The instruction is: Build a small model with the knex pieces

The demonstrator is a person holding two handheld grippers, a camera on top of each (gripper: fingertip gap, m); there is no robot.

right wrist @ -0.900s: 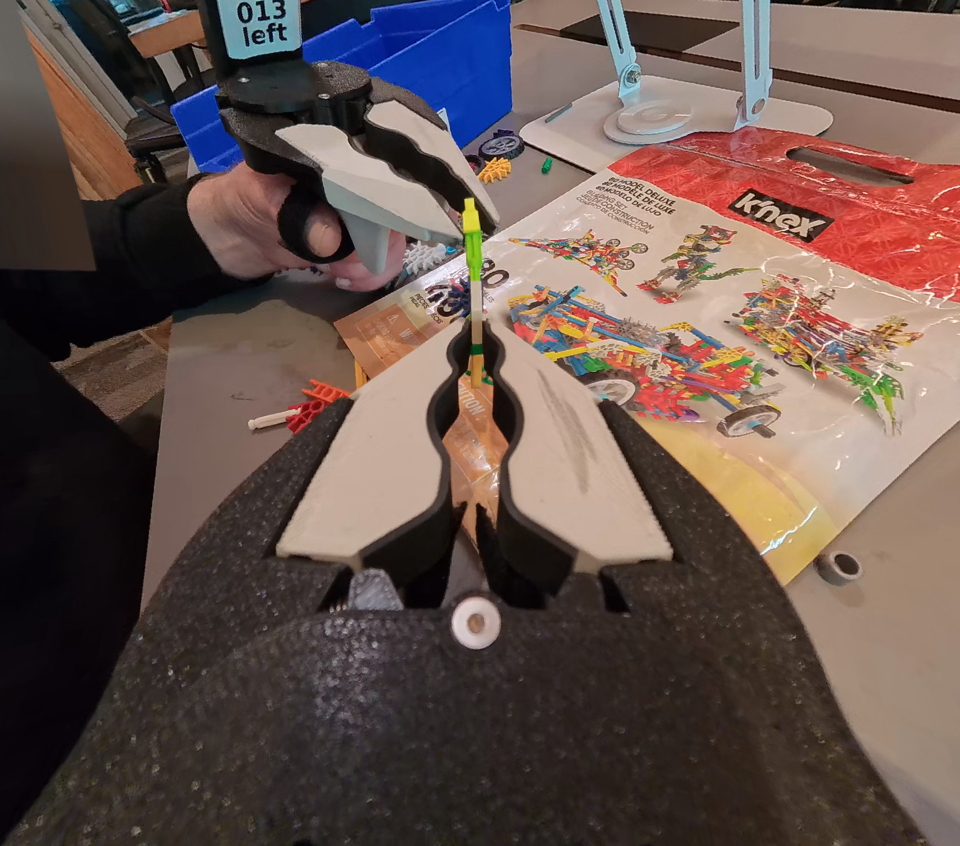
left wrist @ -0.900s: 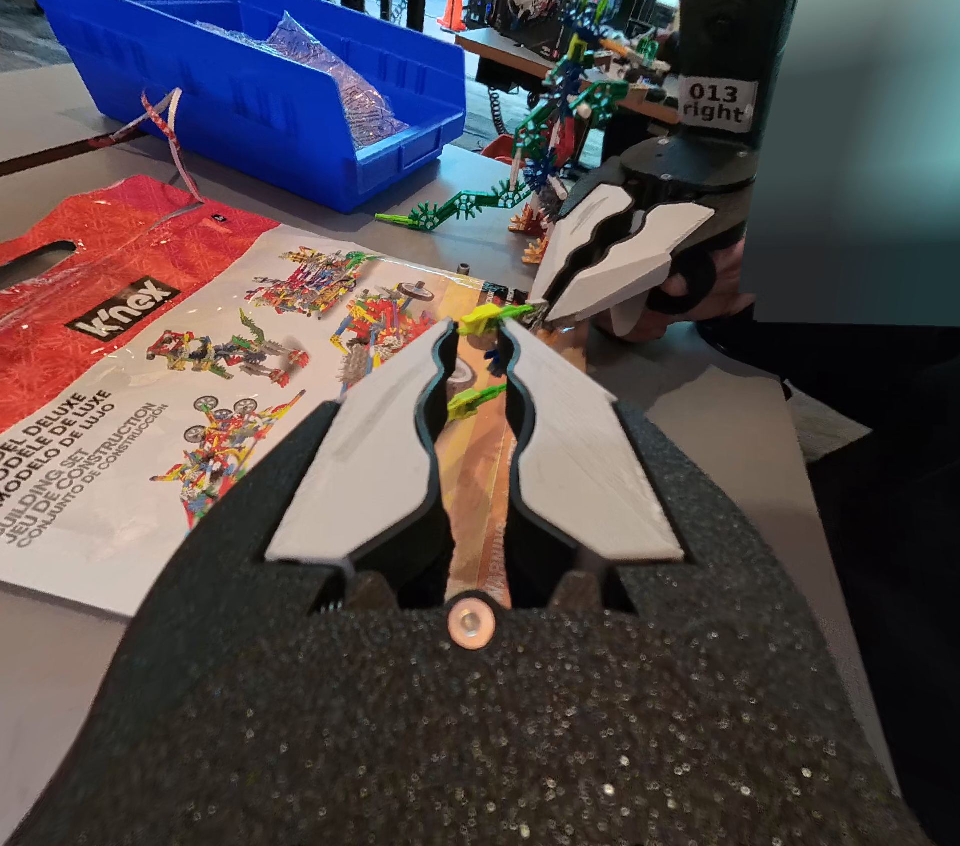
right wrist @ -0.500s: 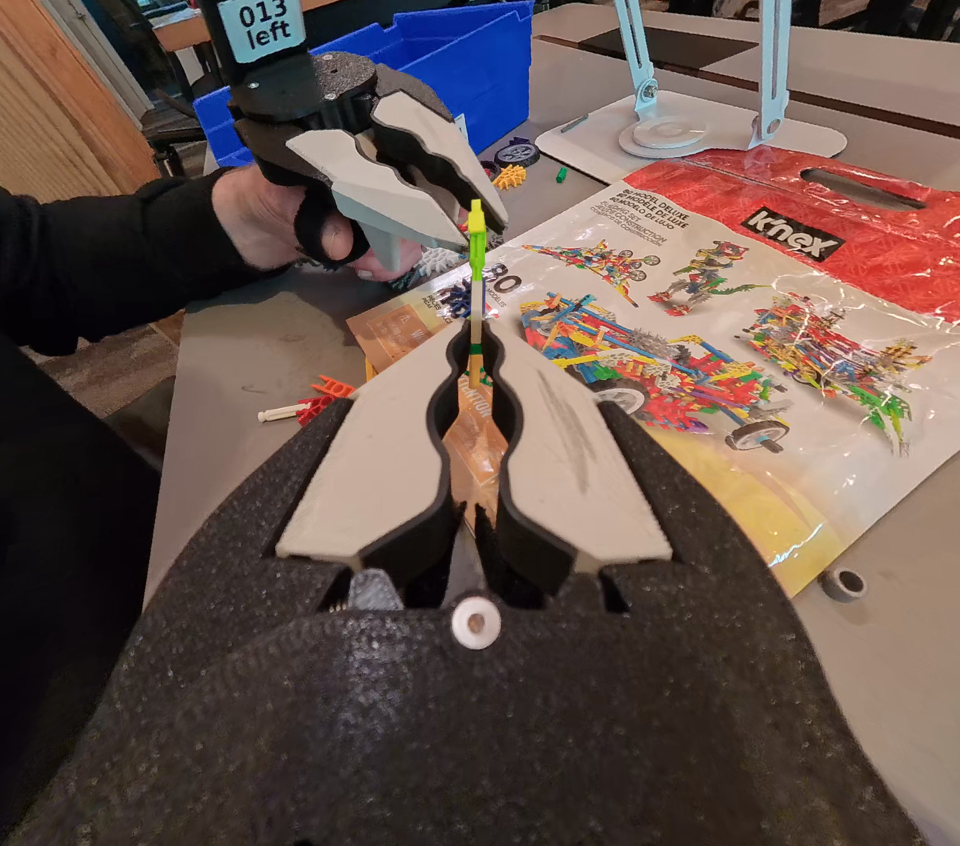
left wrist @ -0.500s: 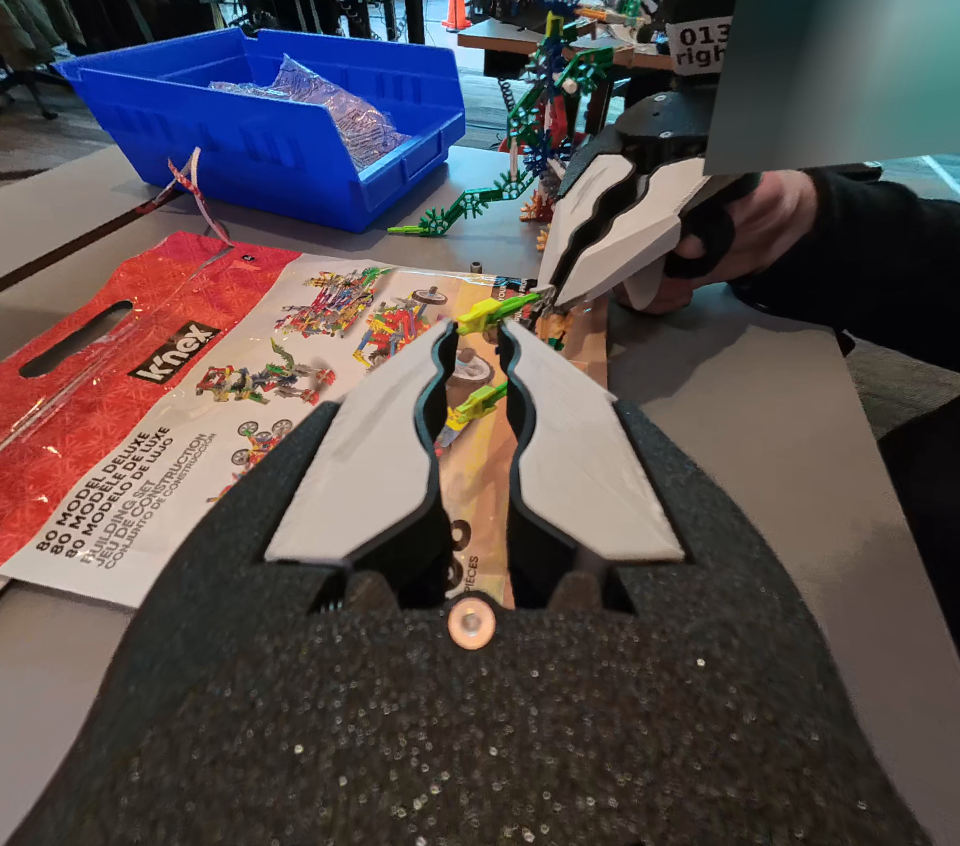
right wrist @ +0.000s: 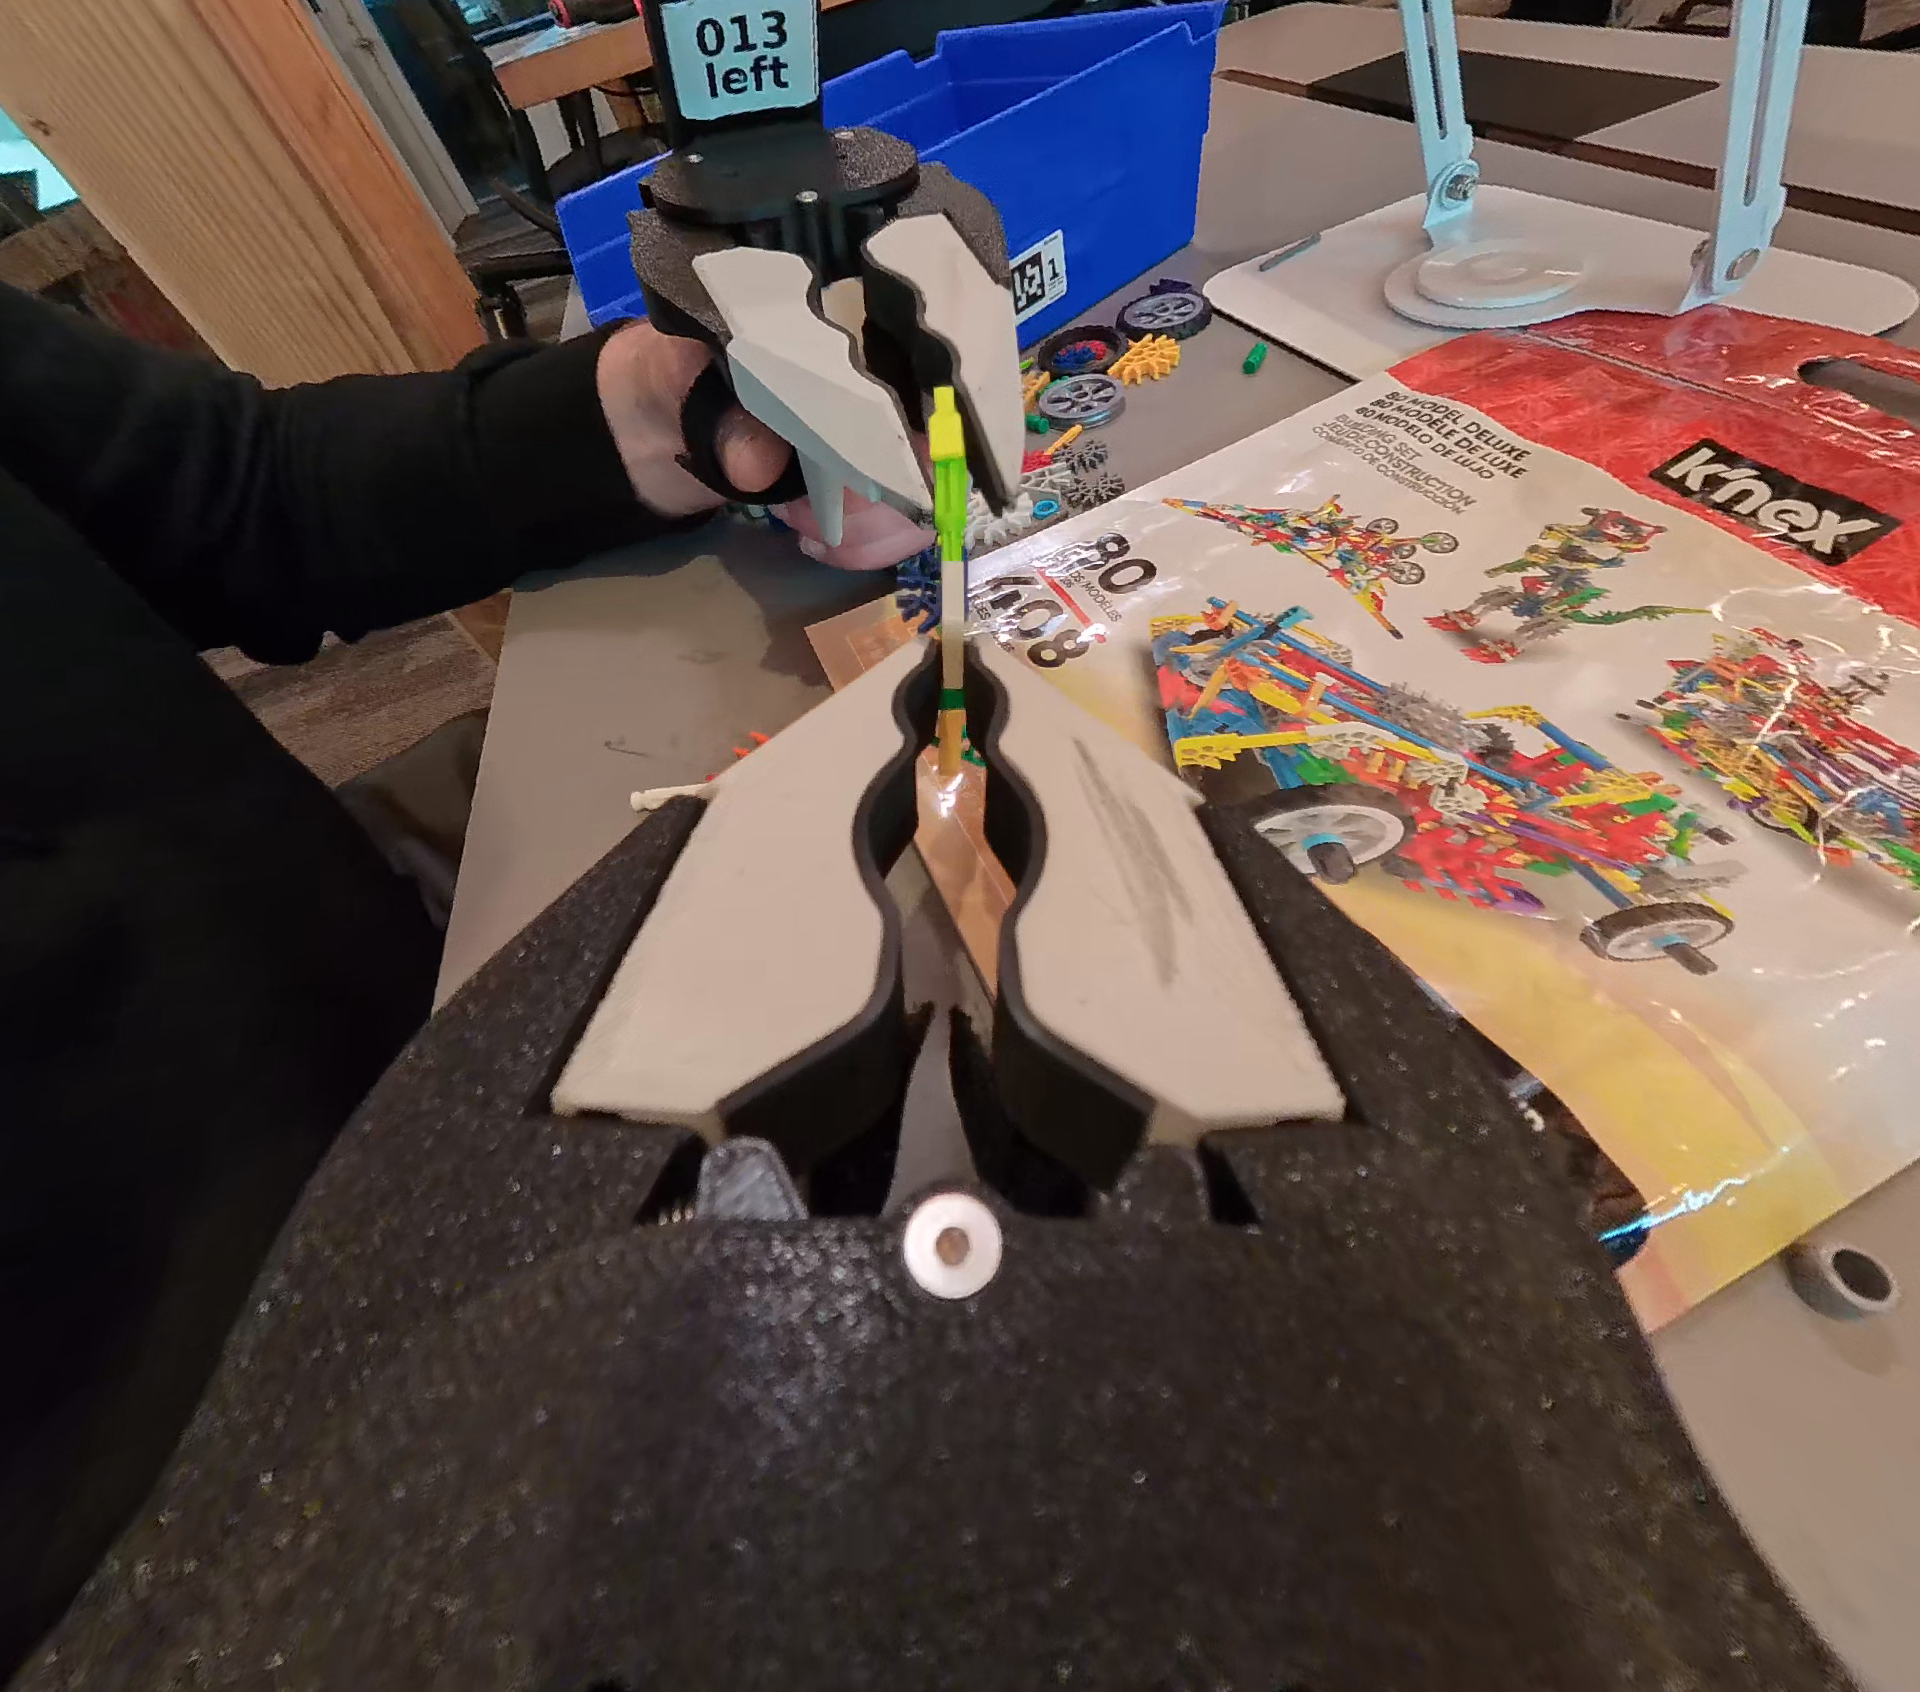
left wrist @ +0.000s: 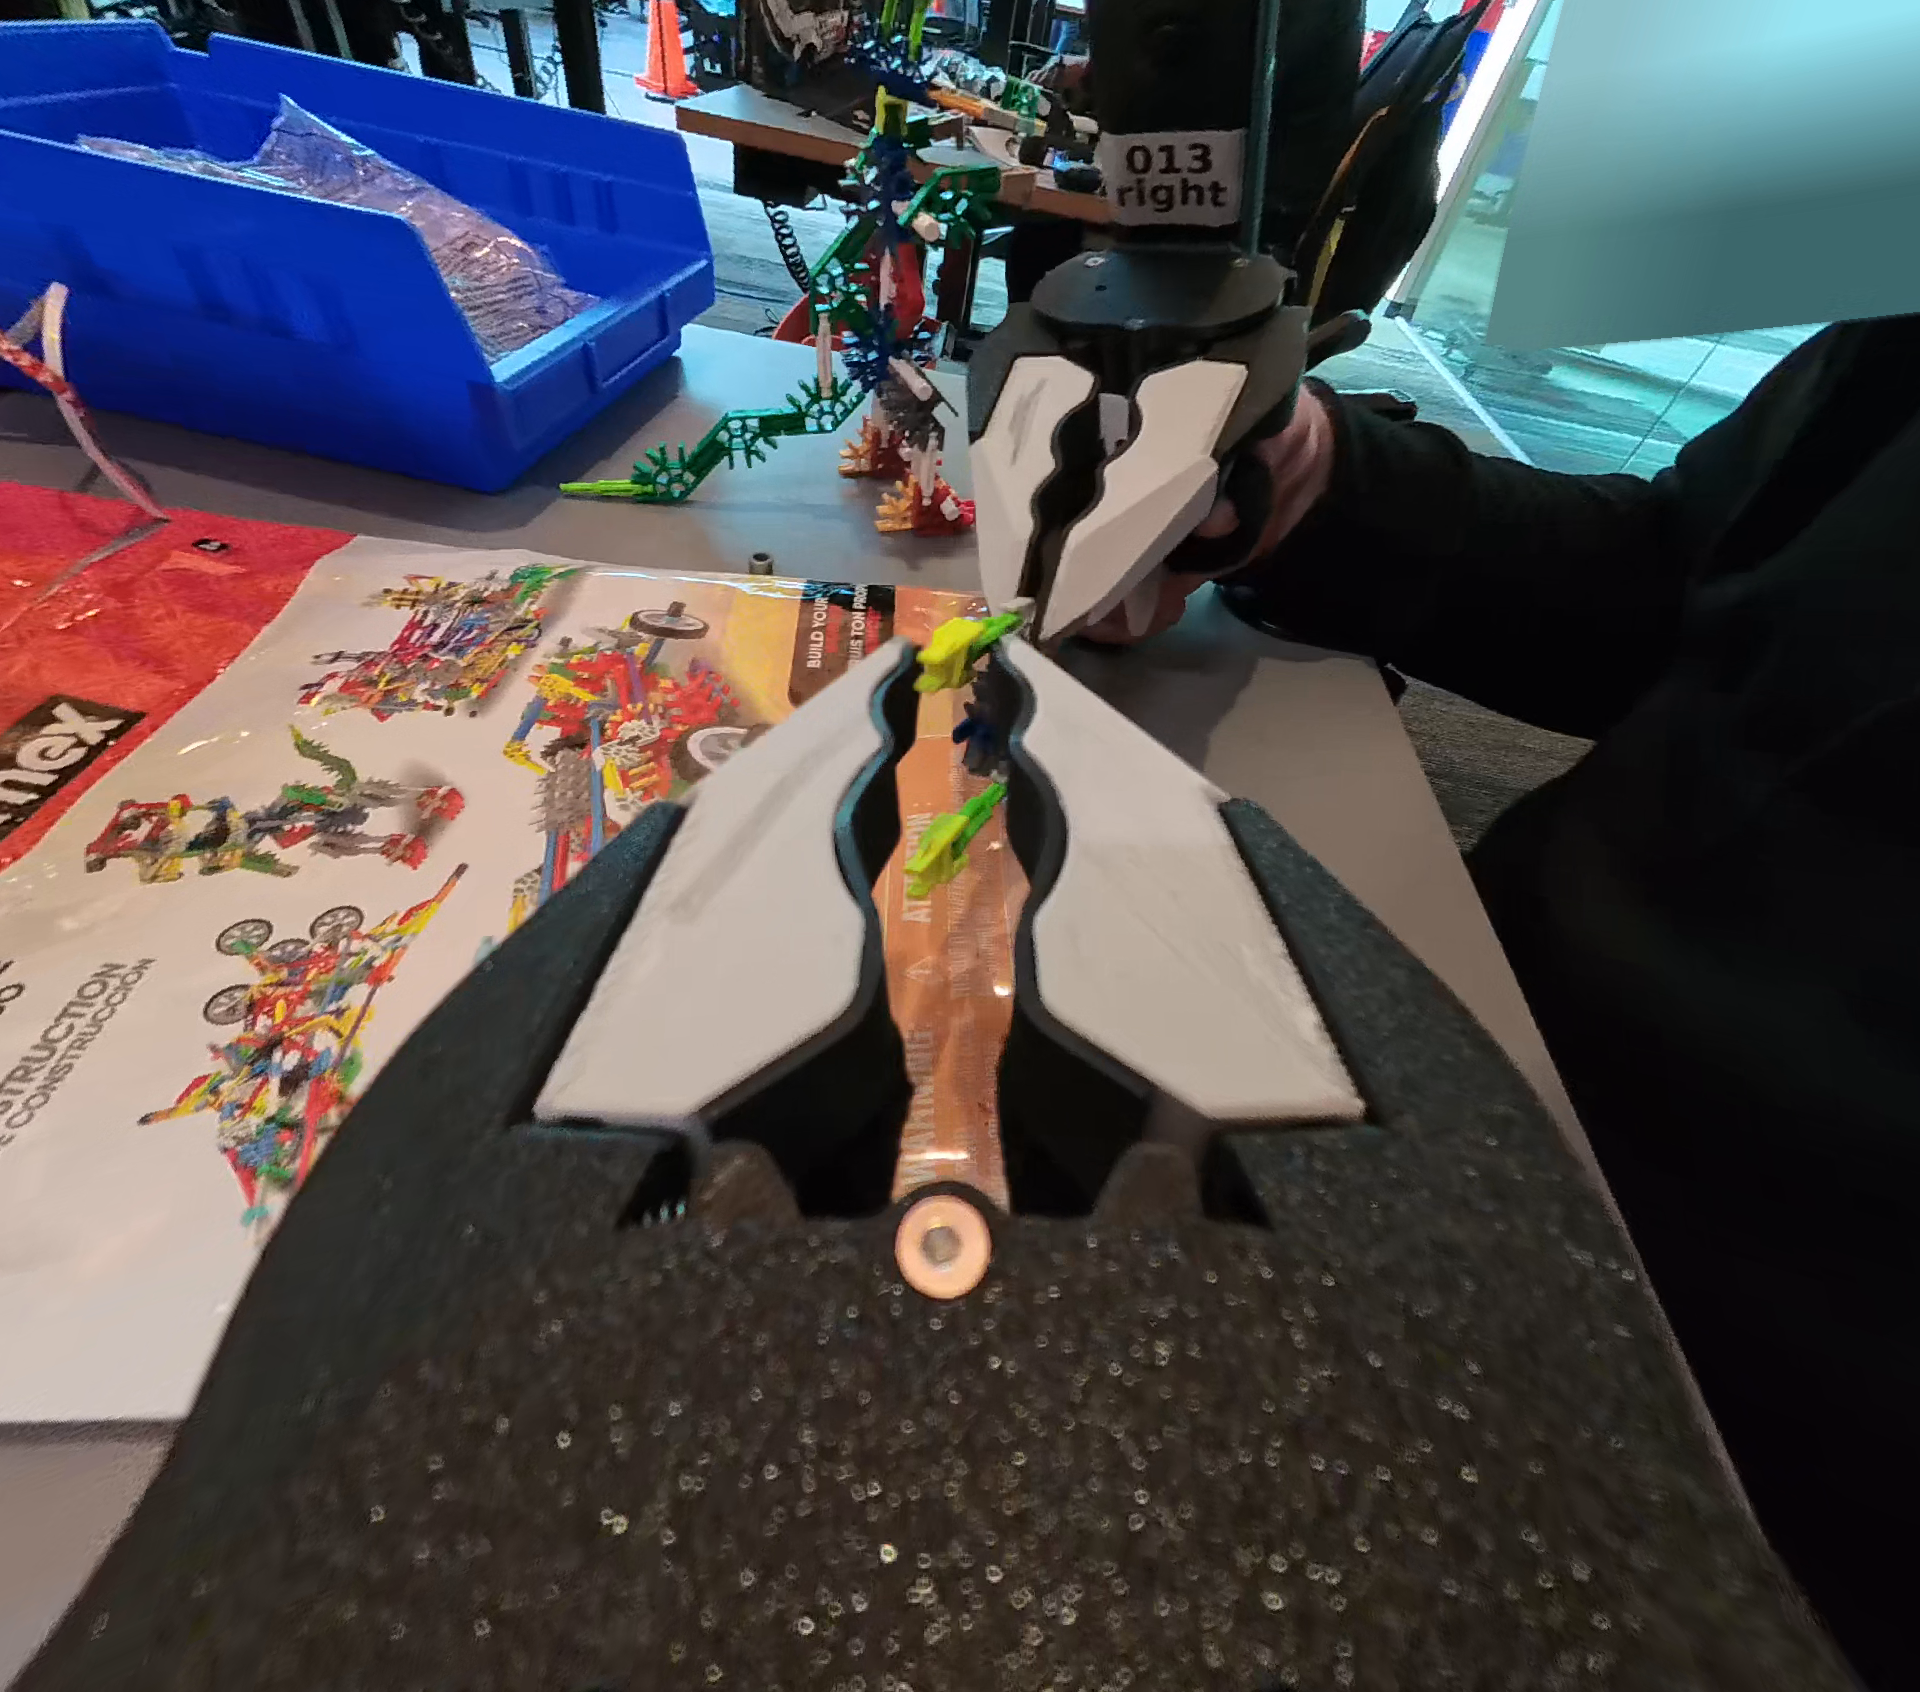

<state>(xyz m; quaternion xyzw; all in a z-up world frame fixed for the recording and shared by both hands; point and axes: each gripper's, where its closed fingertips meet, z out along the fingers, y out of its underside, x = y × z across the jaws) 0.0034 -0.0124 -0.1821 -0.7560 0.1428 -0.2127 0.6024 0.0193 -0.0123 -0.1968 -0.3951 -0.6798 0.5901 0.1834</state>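
My left gripper [left wrist: 958, 663] is nearly closed on a small lime-green piece [left wrist: 948, 842] between its fingers, with a dark blue connector [left wrist: 982, 715] at its tips. My right gripper [right wrist: 951, 668] is shut on a thin rod [right wrist: 948, 603] with white and green parts and a lime-green tip. The rod points at the left gripper [right wrist: 958, 501], and its tip sits between that gripper's fingers. In the left wrist view the right gripper [left wrist: 1023, 612] stands just beyond my tips, pointing down at them, with the lime-green tip [left wrist: 956, 650] touching my fingers.
A printed plastic set bag [left wrist: 416, 759] lies flat under both grippers and also shows in the right wrist view [right wrist: 1558, 655]. A blue bin [left wrist: 343, 271] stands at the back left, with a toy model [left wrist: 883, 292] beside it. Loose wheels [right wrist: 1086, 395], a white stand [right wrist: 1507, 260] and a grey ring [right wrist: 1844, 1294] are nearby. Both grippers' tips are close together, under 4 cm apart.
The two grippers have closed in and turned to face each other head-on. The rod's lime tip has gone from beside the left gripper's fingers to between them. Both grips are unchanged.
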